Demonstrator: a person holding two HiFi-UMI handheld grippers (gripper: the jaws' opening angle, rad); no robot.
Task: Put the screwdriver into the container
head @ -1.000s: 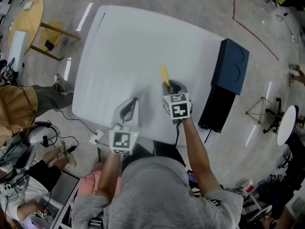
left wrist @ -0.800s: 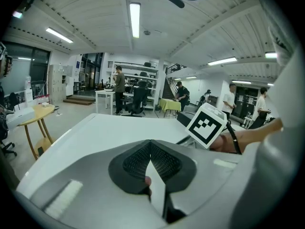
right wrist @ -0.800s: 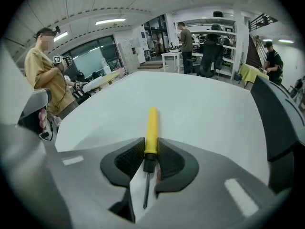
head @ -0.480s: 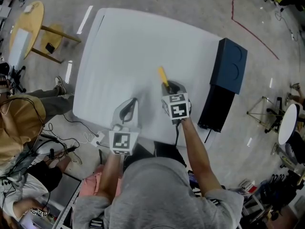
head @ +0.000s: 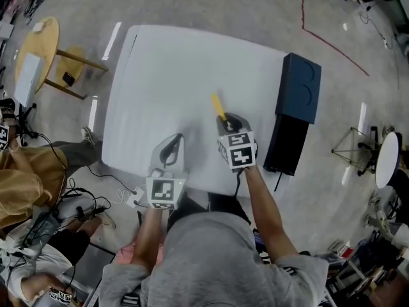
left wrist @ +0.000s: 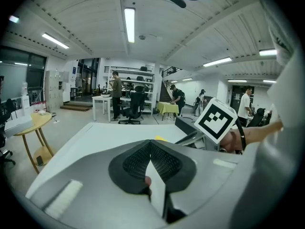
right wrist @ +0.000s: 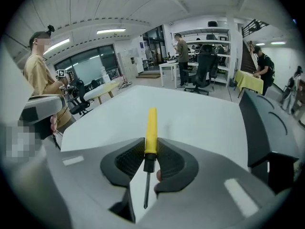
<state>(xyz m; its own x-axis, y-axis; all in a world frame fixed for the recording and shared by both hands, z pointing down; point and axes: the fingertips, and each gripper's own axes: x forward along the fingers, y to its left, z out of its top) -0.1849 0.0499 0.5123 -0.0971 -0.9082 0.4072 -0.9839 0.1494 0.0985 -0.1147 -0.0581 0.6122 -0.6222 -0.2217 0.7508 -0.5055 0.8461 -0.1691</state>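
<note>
White table (head: 166, 75), one container (head: 297, 88) alongside; right gripper (right wrist: 150, 148) jaws just clenched on one screwdriver (right wrist: 151, 125), left gripper (left wrist: 150, 146) clenched empty.

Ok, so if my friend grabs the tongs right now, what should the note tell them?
Right tongs: have just been closing, now clamped on the screwdriver, yellow handle pointing away.
Left tongs: shut, empty, near the front of the table.
Dark blue box: at the table's right side, to the right of the screwdriver.
Done: screwdriver gripped.
Left: carry it over to the box, probably the container, and put it in.
</note>
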